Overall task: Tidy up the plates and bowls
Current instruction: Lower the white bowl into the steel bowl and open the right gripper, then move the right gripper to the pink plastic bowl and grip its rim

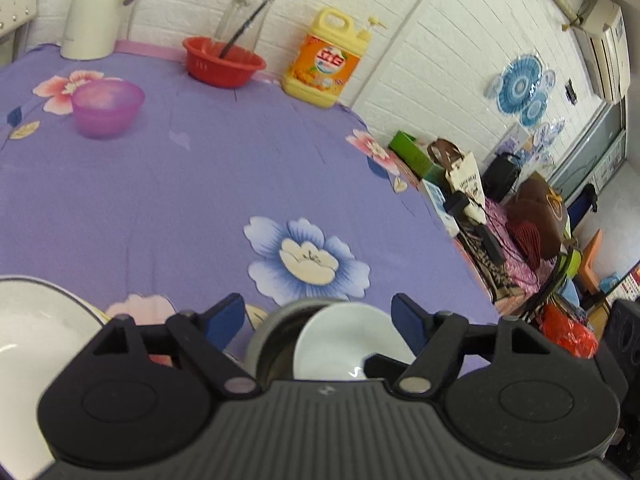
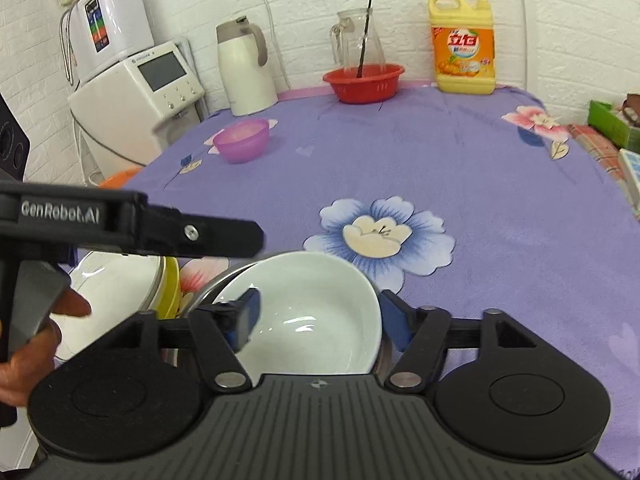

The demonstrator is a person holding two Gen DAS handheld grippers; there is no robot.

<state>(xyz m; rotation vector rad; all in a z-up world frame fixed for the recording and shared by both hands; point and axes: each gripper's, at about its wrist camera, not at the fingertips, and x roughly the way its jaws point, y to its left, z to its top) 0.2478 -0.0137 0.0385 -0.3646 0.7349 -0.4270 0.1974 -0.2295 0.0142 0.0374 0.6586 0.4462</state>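
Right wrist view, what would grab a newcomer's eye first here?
Probably the white bowl in the foreground, tilted inside a metal bowl, with the right hand-held gripper open around it. Next, the purple floral tablecloth filling the view, with its big blue flower just beyond the bowl. At the back by the wall stand a yellow detergent jug and a red basket.

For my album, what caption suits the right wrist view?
Open hand-held gripper straddling a white bowl nested in a metal bowl on a purple floral tablecloth.
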